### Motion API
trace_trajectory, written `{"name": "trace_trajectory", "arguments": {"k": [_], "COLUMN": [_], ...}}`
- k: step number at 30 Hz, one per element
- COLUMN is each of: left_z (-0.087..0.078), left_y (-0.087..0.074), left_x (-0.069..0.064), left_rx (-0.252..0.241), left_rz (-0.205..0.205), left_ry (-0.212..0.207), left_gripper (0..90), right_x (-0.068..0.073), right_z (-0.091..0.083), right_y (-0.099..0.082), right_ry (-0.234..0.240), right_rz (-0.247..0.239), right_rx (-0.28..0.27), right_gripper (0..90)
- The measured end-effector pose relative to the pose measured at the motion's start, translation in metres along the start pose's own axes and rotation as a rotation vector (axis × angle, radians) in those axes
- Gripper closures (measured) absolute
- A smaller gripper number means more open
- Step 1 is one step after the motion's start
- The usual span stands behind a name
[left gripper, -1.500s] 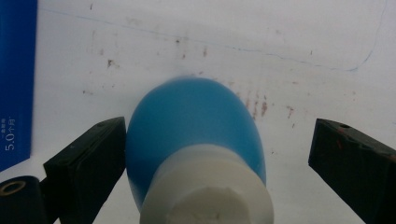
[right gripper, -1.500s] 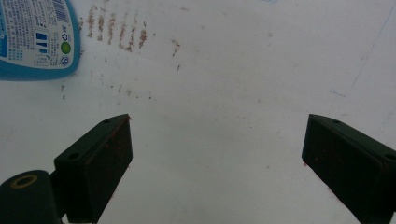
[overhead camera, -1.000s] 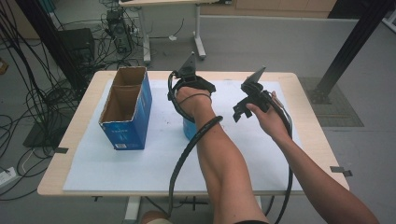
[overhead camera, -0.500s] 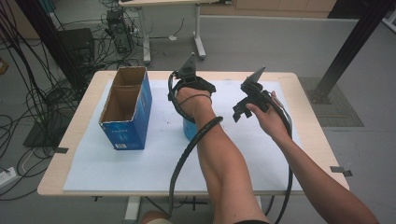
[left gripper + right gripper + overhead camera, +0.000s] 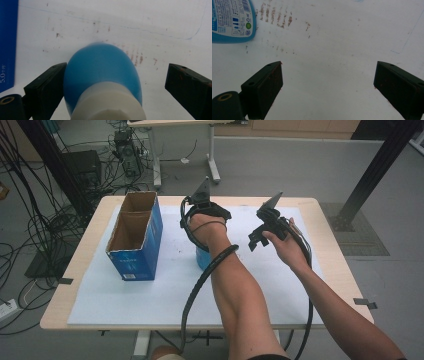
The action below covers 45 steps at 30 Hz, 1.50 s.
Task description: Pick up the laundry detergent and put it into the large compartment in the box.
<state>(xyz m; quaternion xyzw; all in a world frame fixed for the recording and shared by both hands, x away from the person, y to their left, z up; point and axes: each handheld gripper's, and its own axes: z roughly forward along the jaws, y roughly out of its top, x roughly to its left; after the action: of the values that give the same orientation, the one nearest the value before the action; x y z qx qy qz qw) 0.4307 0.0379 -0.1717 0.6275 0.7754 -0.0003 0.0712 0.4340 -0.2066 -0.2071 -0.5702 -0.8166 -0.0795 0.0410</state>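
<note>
The left gripper point(image 5: 110, 87) pointed straight down over a blue bottle point(image 5: 100, 67) with a white cap point(image 5: 110, 102). Its 2 jaws stood wide: the pad at 9 o'clock lay against or just beside the bottle's side, while the pad at 3 o'clock stood well apart from it, so the bottle sat between the jaws but was not clamped. From the high view, the left gripper point(image 5: 202, 212) sat near the middle of the table point(image 5: 327, 252), and the bottle point(image 5: 202, 257) showed as a small patch of blue just below the hand, at 6 o'clock from it, standing on the white sheet point(image 5: 150, 295).

The right gripper point(image 5: 327, 85) also had its jaws spread wide, with only bare, stained white sheet between them. In the right gripper view, the bottle's printed label point(image 5: 233, 18) lay at 11 o'clock from the jaws, well apart from both pads. From the high view, the right gripper point(image 5: 262, 232) was held at 3 o'clock from the left hand, near it but not touching.

An open blue cardboard box point(image 5: 135, 237) stood at 9 o'clock from the bottle, near the table's left part; its blue wall point(image 5: 7, 45) edged the left gripper view at 9 o'clock.
</note>
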Motion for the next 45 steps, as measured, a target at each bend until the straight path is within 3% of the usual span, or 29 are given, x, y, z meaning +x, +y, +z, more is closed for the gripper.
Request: {"name": "trace_trajectory", "arguments": {"k": [45], "left_z": [-0.0048], "left_y": [-0.0024], "left_x": [-0.0024], "left_rx": [-0.017], "left_rz": [-0.004], "left_ry": [0.010], "left_gripper": [6.0], "right_x": [-0.0020], "right_z": [-0.0020], "right_y": [-0.0022], "right_ry": [0.004], "right_rz": [-0.001], "right_rx": [-0.007], "right_gripper": [8.4]}}
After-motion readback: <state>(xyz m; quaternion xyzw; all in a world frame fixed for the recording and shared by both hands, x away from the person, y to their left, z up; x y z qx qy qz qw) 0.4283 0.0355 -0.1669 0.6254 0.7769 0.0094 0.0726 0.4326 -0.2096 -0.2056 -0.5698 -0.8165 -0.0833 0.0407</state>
